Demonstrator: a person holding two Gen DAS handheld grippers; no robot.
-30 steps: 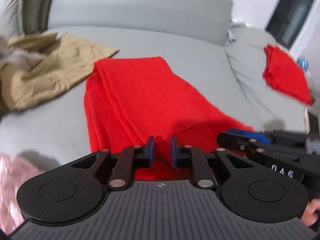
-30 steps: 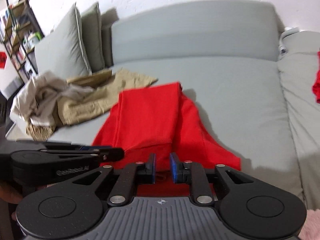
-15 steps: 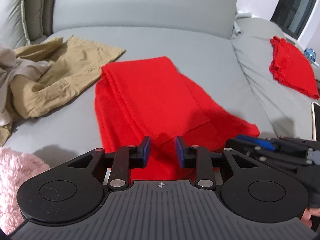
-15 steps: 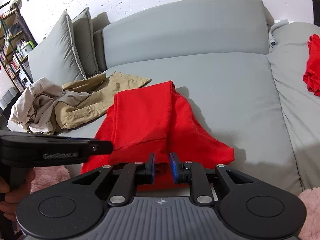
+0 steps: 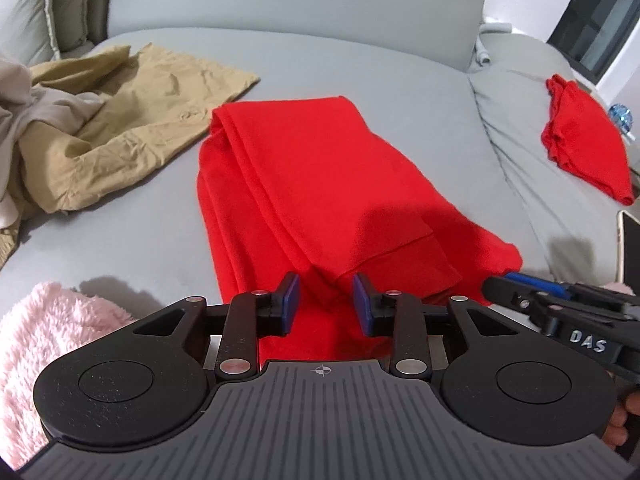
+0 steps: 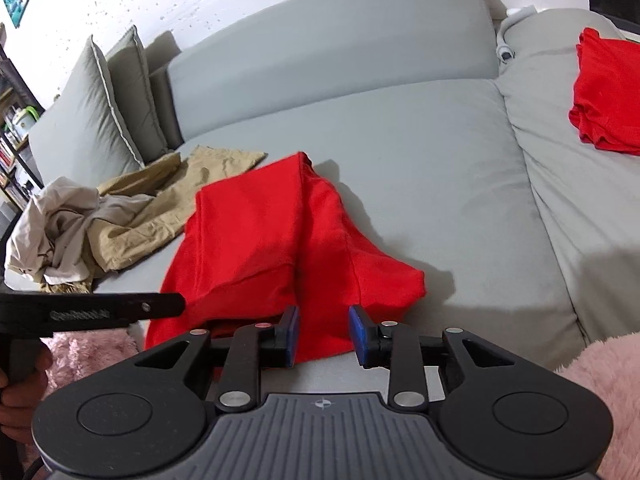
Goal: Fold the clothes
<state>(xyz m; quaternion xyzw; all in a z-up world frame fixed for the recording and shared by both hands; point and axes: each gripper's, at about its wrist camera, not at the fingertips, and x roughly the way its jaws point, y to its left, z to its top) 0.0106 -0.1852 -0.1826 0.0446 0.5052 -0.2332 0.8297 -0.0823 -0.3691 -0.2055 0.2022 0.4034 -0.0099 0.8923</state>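
A red garment [image 5: 316,184] [image 6: 276,236] lies folded lengthwise on the grey sofa seat [image 5: 360,64] [image 6: 420,160], its near end bunched by the front edge. My left gripper [image 5: 325,304] stands open over that near end, blue pads apart with red cloth showing between them but not pinched. My right gripper [image 6: 323,332] is open too, just above the garment's near right corner. Each gripper shows in the other's view: the right gripper [image 5: 560,312] at the right edge, the left gripper [image 6: 100,308] at the left edge.
A crumpled tan garment [image 5: 120,120] [image 6: 160,208] with pale cloth [image 6: 60,224] lies on the seat's left. A folded red garment [image 5: 584,140] [image 6: 608,92] rests on the right cushion. Grey pillows [image 6: 92,120] lean at back left. Pink fluffy fabric [image 5: 48,352] [image 6: 600,392] lies near me.
Both grippers opened and let go of the red garment's near edge, which dropped onto the seat. Both have drawn back slightly.
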